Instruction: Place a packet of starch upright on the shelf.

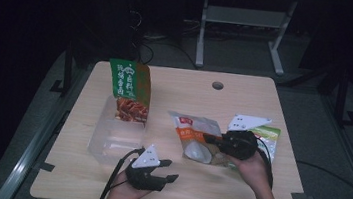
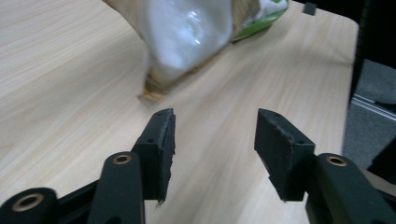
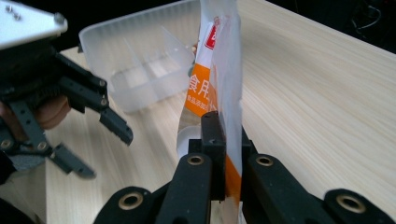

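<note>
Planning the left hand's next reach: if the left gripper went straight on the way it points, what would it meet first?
Probably the orange-and-white pouch held by the right gripper; the left gripper stands open with bare table between, though depth is unclear.

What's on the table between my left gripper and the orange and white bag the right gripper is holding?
Nothing: between the open left gripper and the orange-and-white bag there is bare wooden table, as the left gripper view shows.

High view: my room is dim, the floor and background nearly black; only the pale table (image 1: 181,130) catches light. Left gripper view: the clear bag (image 2: 187,32) ahead of my jaws is blurred, with soft glare. Right gripper view: sharper and evenly lit, with faint shadows.
</note>
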Demonstrator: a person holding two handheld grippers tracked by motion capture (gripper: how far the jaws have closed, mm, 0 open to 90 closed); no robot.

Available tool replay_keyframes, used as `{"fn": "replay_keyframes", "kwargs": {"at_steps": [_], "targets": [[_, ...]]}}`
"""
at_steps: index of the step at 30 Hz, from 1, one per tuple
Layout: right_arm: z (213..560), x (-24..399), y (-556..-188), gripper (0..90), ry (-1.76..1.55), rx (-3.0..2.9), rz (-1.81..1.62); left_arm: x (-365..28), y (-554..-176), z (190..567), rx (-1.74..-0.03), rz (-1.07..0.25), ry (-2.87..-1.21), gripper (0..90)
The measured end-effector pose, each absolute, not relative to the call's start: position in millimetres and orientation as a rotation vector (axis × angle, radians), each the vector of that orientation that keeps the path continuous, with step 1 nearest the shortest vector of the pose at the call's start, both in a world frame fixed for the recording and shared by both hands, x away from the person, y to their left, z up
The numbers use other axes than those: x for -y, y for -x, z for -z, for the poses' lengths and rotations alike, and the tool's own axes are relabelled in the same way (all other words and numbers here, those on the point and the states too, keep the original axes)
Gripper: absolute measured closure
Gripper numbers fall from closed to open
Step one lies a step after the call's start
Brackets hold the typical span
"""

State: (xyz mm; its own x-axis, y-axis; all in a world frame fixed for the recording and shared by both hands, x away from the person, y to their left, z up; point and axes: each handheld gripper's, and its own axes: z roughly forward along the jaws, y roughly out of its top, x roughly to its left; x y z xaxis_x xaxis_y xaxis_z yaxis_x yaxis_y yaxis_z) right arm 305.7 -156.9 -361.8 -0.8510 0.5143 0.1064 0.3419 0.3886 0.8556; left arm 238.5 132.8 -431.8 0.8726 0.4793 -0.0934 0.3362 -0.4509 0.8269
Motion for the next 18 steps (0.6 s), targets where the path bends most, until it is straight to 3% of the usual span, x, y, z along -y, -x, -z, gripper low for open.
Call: {"fn": "replay_keyframes", "kwargs": {"at_steps": [9, 18], "targets": [[343.1, 136.1, -320.0, 90.0, -0.733, -2.475, -1.512, -141.9, -227.2, 427.3, -0.532, -0.152, -2.063, 39.4], [325.0, 101.3, -336.0, 90.0, -0.673, -2.492, -1.575, -140.7, -218.6, 427.5, -0.465, -0.138, -2.058, 37.8]]}}
